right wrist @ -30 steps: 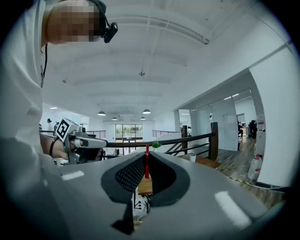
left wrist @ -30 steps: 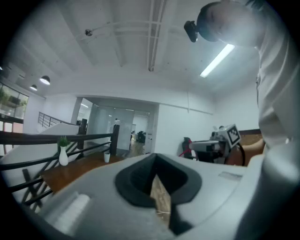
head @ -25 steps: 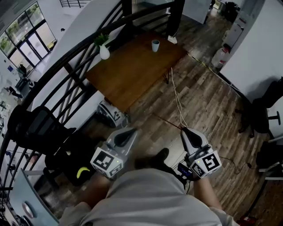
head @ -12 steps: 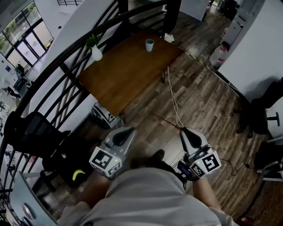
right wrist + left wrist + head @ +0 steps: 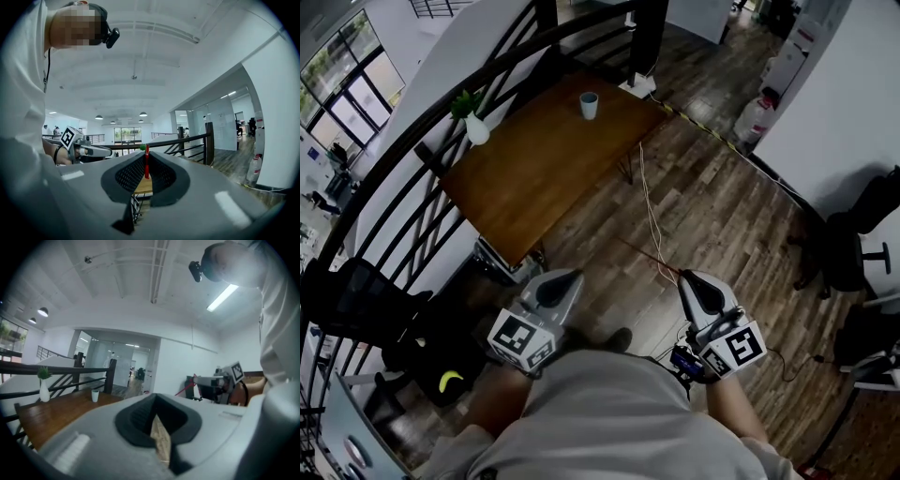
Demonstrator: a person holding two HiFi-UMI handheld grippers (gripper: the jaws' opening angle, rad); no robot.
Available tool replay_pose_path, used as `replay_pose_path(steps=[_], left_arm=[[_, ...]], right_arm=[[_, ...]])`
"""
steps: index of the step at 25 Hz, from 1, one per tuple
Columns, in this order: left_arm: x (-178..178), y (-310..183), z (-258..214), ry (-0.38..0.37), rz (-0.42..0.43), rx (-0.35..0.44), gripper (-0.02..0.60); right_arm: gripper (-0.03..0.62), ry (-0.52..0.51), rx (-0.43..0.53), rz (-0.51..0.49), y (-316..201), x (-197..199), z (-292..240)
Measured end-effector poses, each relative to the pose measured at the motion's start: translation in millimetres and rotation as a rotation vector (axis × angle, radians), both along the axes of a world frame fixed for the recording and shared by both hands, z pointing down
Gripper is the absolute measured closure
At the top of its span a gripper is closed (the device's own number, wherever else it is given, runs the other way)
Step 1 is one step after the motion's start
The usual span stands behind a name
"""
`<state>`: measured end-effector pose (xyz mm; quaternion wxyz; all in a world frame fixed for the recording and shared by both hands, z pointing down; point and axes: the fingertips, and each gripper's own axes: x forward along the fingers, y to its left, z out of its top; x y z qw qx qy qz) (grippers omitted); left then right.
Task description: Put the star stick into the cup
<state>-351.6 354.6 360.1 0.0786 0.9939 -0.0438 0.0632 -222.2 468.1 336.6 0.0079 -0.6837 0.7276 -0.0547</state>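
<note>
The pale cup (image 5: 589,105) stands at the far end of a brown wooden table (image 5: 534,178), well ahead of both grippers; it also shows small in the left gripper view (image 5: 95,395). My right gripper (image 5: 687,279) is shut on the thin red star stick (image 5: 649,256), which pokes forward and to the left over the floor. That stick (image 5: 146,165) stands upright between the jaws in the right gripper view. My left gripper (image 5: 566,279) is held at waist height, shut with nothing in it (image 5: 155,400). The star end is too small to make out.
A white vase with a green plant (image 5: 475,128) stands on the table's left end. A dark stair railing (image 5: 412,169) runs along the table's left side. A light cable (image 5: 649,202) trails across the wood floor. Office chairs (image 5: 853,248) and a water jug (image 5: 754,117) stand at the right.
In the head view the table, the cup and the vase have slid to the left. Both grippers stay held in front of the body, and the right one keeps its hold on the stick.
</note>
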Motion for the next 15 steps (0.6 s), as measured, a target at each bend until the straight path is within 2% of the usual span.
replay_pose_path(steps=[7,15], left_arm=[[57,-12,-3,0.005,0.012,-0.023,0.578],[100,-30,-6,0.021,0.051,-0.016,0.578]], right_arm=[[0.569,-0.034,0.0,0.036,-3,62,5],[0.569,-0.048,0.016,0.058,-18,93,-3]])
